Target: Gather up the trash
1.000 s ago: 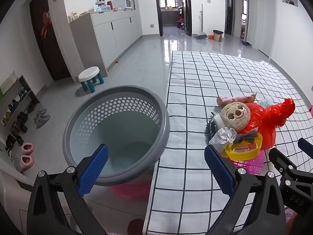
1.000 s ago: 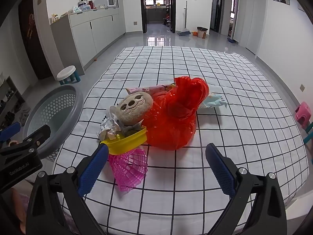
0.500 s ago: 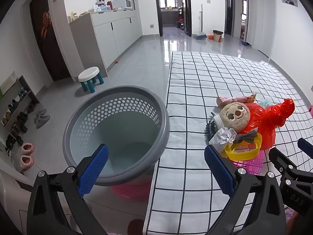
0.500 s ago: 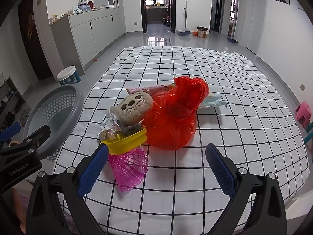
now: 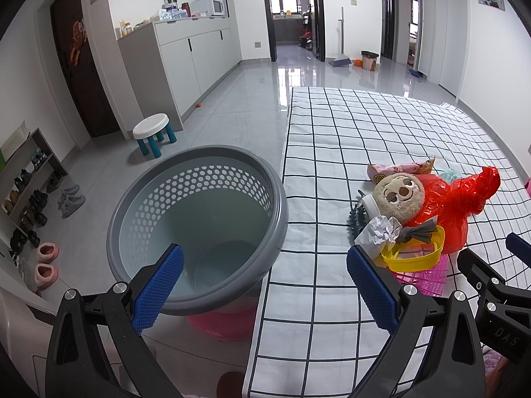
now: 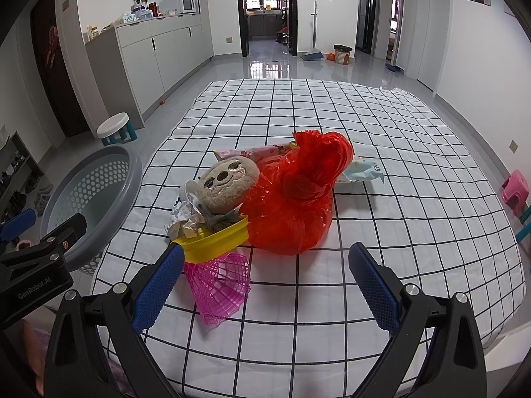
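Observation:
A pile of trash lies on the checked cloth (image 6: 398, 172): a red plastic bag (image 6: 295, 205), a plush sloth head (image 6: 225, 182), crumpled foil (image 6: 184, 215), a yellow bowl (image 6: 215, 238), a pink mesh piece (image 6: 219, 282), and snack wrappers (image 6: 361, 172). The pile also shows in the left wrist view, with the red bag (image 5: 451, 205) to the right. A grey perforated basket (image 5: 195, 225) stands empty on a pink stool beside the cloth's left edge. My left gripper (image 5: 265, 285) is open above the basket rim. My right gripper (image 6: 265, 285) is open, just short of the pile.
A white and teal stool (image 5: 152, 132) stands on the grey floor behind the basket. A shoe rack (image 5: 26, 182) is at far left, cabinets (image 5: 186, 53) at the back. A pink stool (image 6: 514, 192) stands right of the cloth.

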`<act>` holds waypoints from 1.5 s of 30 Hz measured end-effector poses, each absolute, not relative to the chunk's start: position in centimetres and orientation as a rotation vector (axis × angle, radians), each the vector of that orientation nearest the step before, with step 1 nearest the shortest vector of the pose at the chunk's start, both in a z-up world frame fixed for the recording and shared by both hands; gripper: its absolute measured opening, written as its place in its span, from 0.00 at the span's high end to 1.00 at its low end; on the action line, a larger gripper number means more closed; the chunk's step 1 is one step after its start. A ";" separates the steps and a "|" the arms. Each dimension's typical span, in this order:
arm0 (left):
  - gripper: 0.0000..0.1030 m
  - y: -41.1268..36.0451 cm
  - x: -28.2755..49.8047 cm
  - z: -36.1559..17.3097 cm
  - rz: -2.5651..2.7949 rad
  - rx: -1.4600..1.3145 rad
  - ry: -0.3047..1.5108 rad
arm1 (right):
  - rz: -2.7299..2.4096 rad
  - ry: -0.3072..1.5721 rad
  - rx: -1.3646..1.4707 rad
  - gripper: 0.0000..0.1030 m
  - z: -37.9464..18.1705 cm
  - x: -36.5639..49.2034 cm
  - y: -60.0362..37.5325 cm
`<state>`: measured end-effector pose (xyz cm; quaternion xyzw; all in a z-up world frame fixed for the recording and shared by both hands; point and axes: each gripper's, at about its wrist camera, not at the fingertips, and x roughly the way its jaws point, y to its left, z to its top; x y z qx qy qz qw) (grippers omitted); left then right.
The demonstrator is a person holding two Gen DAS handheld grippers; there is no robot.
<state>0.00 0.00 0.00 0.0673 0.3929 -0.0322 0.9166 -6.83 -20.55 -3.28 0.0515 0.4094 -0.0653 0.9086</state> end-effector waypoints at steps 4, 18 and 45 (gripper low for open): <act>0.06 0.0 0.0 0.0 -0.066 0.139 0.808 | -0.134 0.845 0.108 0.08 -3.3 -6.8 -20.6; 0.06 0.0 0.0 0.0 -0.066 0.140 0.808 | -0.134 0.843 0.109 0.08 -3.3 -7.0 -20.6; 0.06 0.0 0.0 0.0 -0.065 0.141 0.807 | -0.132 0.840 0.115 0.08 -3.1 -6.8 -20.9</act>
